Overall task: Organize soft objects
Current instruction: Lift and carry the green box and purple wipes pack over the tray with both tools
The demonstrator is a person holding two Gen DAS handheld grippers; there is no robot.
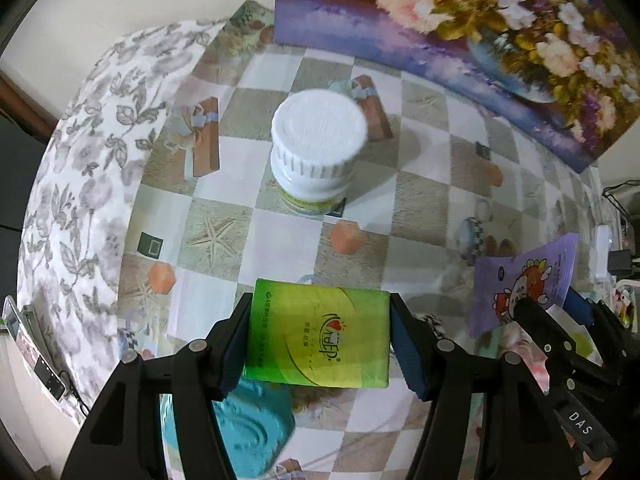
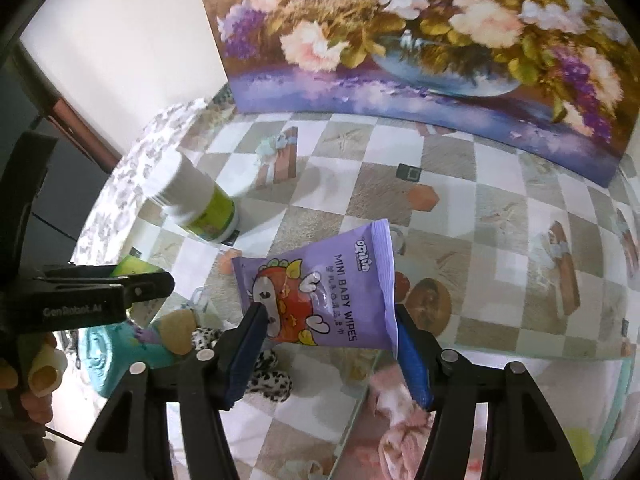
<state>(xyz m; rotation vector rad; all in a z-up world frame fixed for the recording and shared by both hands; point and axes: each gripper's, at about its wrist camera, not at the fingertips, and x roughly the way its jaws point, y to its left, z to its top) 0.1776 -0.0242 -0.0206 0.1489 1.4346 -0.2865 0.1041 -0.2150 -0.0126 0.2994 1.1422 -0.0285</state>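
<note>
My left gripper (image 1: 320,301) is shut on a green tissue pack (image 1: 320,340), which hangs flat above the checkered tablecloth (image 1: 424,200). My right gripper (image 2: 329,309) pinches the lower edge of a purple baby wipes pack (image 2: 320,280), and the pack is lifted off the table. In the left wrist view the wipes pack (image 1: 524,280) shows at the right edge in the right gripper's fingers (image 1: 536,316). In the right wrist view the left gripper's finger (image 2: 148,282) reaches in from the left, with a corner of the green pack (image 2: 134,266) behind it.
A white-lidded jar (image 1: 318,136) stands upright mid-table. A flower painting (image 1: 480,20) leans along the back wall. A floral cloth (image 1: 92,160) covers the left side. Below the grippers lie a teal item (image 2: 108,356), a spotted soft toy (image 2: 268,376) and a pink cloth (image 2: 400,420).
</note>
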